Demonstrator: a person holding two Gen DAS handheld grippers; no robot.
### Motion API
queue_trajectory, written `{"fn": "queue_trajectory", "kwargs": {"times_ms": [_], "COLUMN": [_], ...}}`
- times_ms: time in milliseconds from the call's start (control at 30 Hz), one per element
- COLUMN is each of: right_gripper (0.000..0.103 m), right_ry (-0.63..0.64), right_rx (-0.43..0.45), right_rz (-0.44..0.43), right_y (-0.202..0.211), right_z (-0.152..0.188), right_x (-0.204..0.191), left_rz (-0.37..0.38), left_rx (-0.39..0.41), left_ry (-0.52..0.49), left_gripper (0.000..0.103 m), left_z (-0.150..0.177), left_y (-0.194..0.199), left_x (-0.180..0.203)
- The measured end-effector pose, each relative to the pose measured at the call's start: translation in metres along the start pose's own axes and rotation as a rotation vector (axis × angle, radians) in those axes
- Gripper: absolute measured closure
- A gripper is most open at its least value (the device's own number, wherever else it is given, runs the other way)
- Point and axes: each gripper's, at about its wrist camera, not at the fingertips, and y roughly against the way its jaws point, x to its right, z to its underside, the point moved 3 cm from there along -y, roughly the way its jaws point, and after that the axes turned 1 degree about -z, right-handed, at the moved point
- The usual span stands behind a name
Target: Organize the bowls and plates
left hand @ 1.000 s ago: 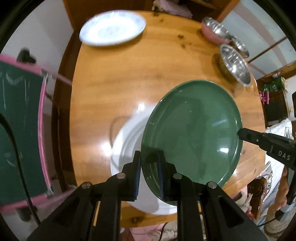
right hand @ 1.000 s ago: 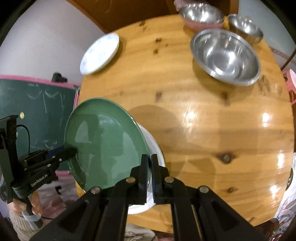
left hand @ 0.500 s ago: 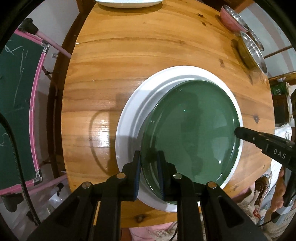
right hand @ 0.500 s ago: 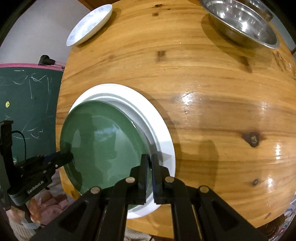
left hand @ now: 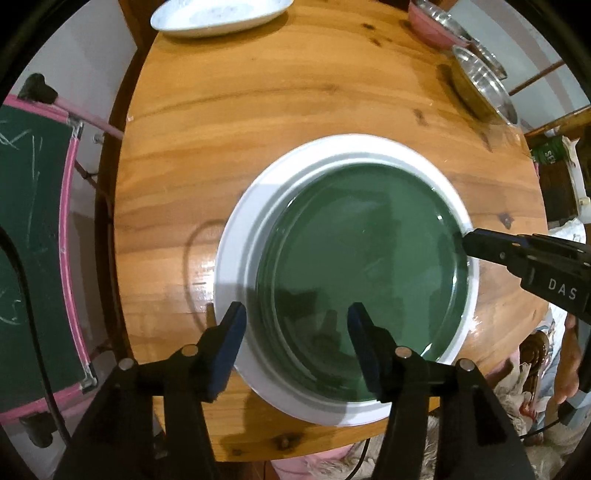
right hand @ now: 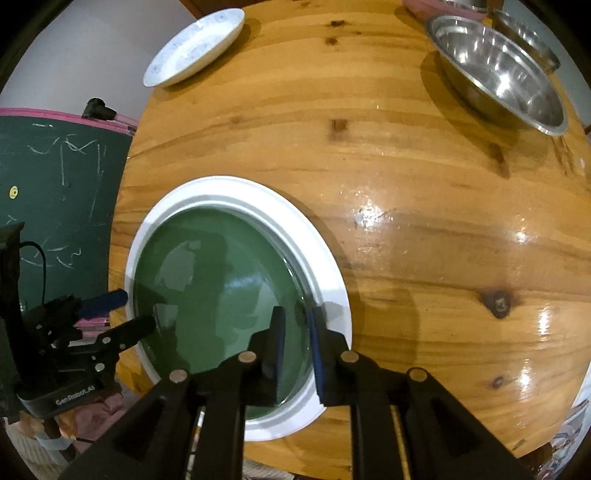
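Observation:
A dark green plate (left hand: 364, 258) lies flat inside a larger white plate (left hand: 236, 254) near the front edge of the round wooden table (left hand: 258, 110); both also show in the right wrist view, green plate (right hand: 221, 295) on white plate (right hand: 325, 273). My left gripper (left hand: 295, 321) is open, its fingers straddling the plates' near rim without holding them. My right gripper (right hand: 297, 325) is partly open, its fingers on either side of the green plate's rim, no longer pinching it.
A small white patterned plate (right hand: 195, 46) sits at the table's far left. A large steel bowl (right hand: 498, 70), a smaller steel bowl (right hand: 528, 33) and a pink bowl (left hand: 432, 26) stand at the far right. A green chalkboard (left hand: 33, 236) stands left of the table.
The green plate was lowered from a tilted hold onto the white plate and now lies flat. Both grippers have opened and let go of its rim.

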Motion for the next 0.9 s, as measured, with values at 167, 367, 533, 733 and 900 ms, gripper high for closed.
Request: {"fn": "queue_trajectory", "kwargs": {"times_ms": [167,367,533,733,900], "right_gripper": [0.090,0.090,0.090,0.090,0.075], "right_ry": [0.024,0.086,0.143,0.193,0.207], "right_rx": [0.032,0.078,0.147,0.266,0.389], "right_rz": [-0.004,-0.015,-0.023,-0.017,-0.007], "right_y": [0.020,0.056,0.099,0.171,0.239], "right_z": [0.002,0.002,-0.002,-0.015,-0.036], "right_x": [-0.001,-0.015,-0.025,-0.038,-0.049], "left_rz": [-0.022,-0.050,-0.063,-0.079,-0.120], "left_rx": [0.040,0.114,0.232,0.420,0.553], "left_ry": [-0.011,-0.046,-0.060,-0.054,-0.052], "left_gripper": [0.046,0.046,0.042,0.033,0.026], "left_z": [-0.005,-0.007,-0.018,-0.037,-0.049], "left_y": [0.020,0.062,0.119,0.204,0.271], "left_x": [0.002,0.014,0.024,0.033,0.034]}}
